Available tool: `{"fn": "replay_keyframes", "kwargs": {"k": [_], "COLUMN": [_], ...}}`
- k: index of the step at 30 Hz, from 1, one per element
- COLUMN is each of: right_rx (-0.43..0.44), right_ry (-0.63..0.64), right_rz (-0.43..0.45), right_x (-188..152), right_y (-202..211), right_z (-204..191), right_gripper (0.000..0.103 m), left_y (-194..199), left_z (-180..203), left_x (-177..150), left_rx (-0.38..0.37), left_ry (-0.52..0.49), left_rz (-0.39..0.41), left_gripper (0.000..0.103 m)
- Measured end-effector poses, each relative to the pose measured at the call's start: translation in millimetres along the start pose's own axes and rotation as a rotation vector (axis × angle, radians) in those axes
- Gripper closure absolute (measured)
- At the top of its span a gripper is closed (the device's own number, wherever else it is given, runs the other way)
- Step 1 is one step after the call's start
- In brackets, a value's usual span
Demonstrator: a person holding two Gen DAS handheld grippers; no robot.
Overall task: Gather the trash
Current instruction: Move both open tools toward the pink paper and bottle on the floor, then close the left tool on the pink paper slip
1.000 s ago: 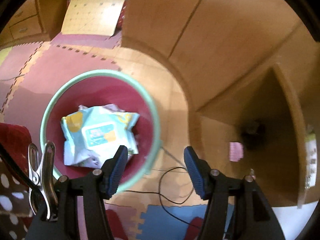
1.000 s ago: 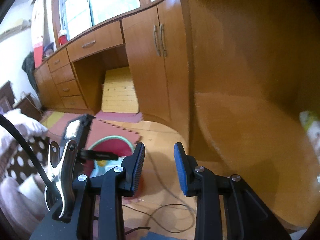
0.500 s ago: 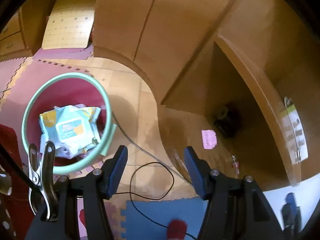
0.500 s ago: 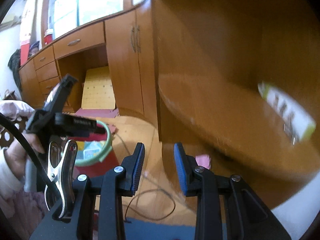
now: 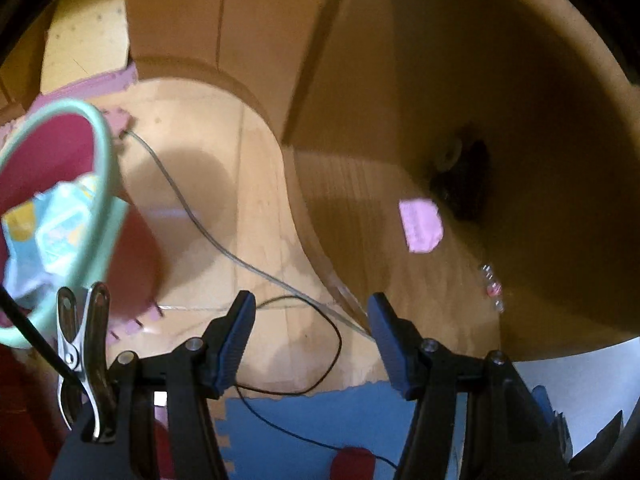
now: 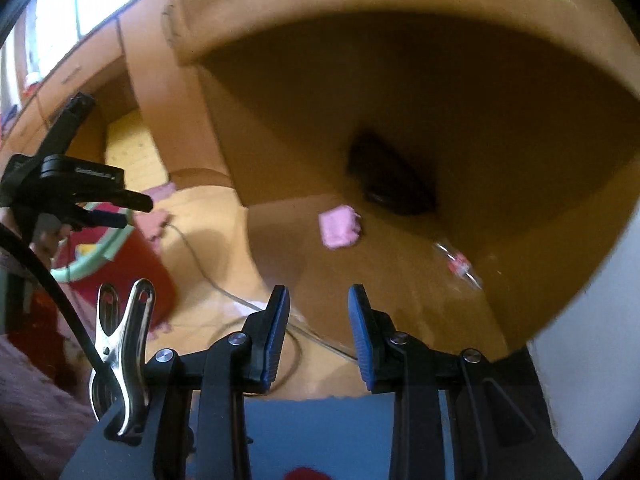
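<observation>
Right wrist view: pink scrap (image 6: pixel 339 227) lies on floor under wooden desk, beside dark object (image 6: pixel 390 178); clear wrapper (image 6: pixel 460 263) near it. Right gripper (image 6: pixel 318 330) parted narrowly, nothing between jaws. Left gripper (image 5: pixel 310 334) wider apart, also empty. Red bin (image 5: pixel 52 184) well left, wipes pack (image 5: pixel 52 220) inside. Advice: come in low under desk edge, straddle scrap, close on it, avoid cable (image 5: pixel 192 212).
</observation>
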State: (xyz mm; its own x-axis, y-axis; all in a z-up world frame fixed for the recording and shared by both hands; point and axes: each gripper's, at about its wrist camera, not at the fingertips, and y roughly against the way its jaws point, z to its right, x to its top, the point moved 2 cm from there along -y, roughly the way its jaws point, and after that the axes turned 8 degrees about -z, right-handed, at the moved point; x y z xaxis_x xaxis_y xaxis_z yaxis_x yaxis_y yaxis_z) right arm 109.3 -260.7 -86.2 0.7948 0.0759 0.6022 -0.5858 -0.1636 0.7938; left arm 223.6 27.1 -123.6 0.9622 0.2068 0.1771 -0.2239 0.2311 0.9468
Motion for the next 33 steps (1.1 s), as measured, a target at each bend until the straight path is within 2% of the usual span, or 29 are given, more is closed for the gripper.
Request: {"fn": "replay_keyframes", "kwargs": {"k": [3,10,16,18,22,24,25,26,28,33], "right_rx": [-0.058,-0.167,-0.190,-0.204,-0.194,-0.192,-0.192,-0.190,-0.183,-0.202], "right_ry": [0.004,-0.005,-0.021,-0.022,-0.046,-0.056,-0.060,-0.068,-0.079,-0.107], "right_rz": [-0.004,-0.025,-0.041,-0.038,-0.025,-0.024,-0.026,-0.030,-0.045,-0.054], "right_x": [-10.3,-29.8,-26.7,-25.8,-26.2,-27.5,-28.4,-30.1,-32.1,-33.0], "right_y": [-17.9,-58.4,-95.5,-100.5,-107.8,-107.9,-107.7,-107.4,-110.8,-116.4], "right_z": [22.6,73.3,86.4,84.5,85.4,85.5,86.0,87.2,90.4,99.1], "right_gripper": [0.072,0.071,0.071,0.071,0.071,0.071,0.071,0.071,0.071,0.071], "left_y": [-37.1,-90.0,-122.7,-137.2,-156.2,-165.5,-171.0,-175.4,-185.9,-200.2], "left_z": [13.9,49.5,93.6,112.8,136.6,148.8,154.0,156.8,160.1,164.2], "left_x": [3.5,29.8,57.0,64.9,76.5,83.7,87.3,89.8,96.0,104.5], "left_rx": [-0.001,-0.006,-0.013,0.012,0.009,0.025,0.040,0.052,0.080,0.052], "left_ry": [-0.015,-0.062,-0.149,-0.205,-0.241,-0.267,-0.282,-0.290,-0.290,-0.266], "left_rz": [-0.051,-0.086,-0.093,-0.098,-0.103,-0.093,-0.090,-0.094,-0.107,-0.114], "left_gripper": [0.041,0.041,0.041,0.041,0.041,0.035,0.024,0.018,0.018,0.016]}}
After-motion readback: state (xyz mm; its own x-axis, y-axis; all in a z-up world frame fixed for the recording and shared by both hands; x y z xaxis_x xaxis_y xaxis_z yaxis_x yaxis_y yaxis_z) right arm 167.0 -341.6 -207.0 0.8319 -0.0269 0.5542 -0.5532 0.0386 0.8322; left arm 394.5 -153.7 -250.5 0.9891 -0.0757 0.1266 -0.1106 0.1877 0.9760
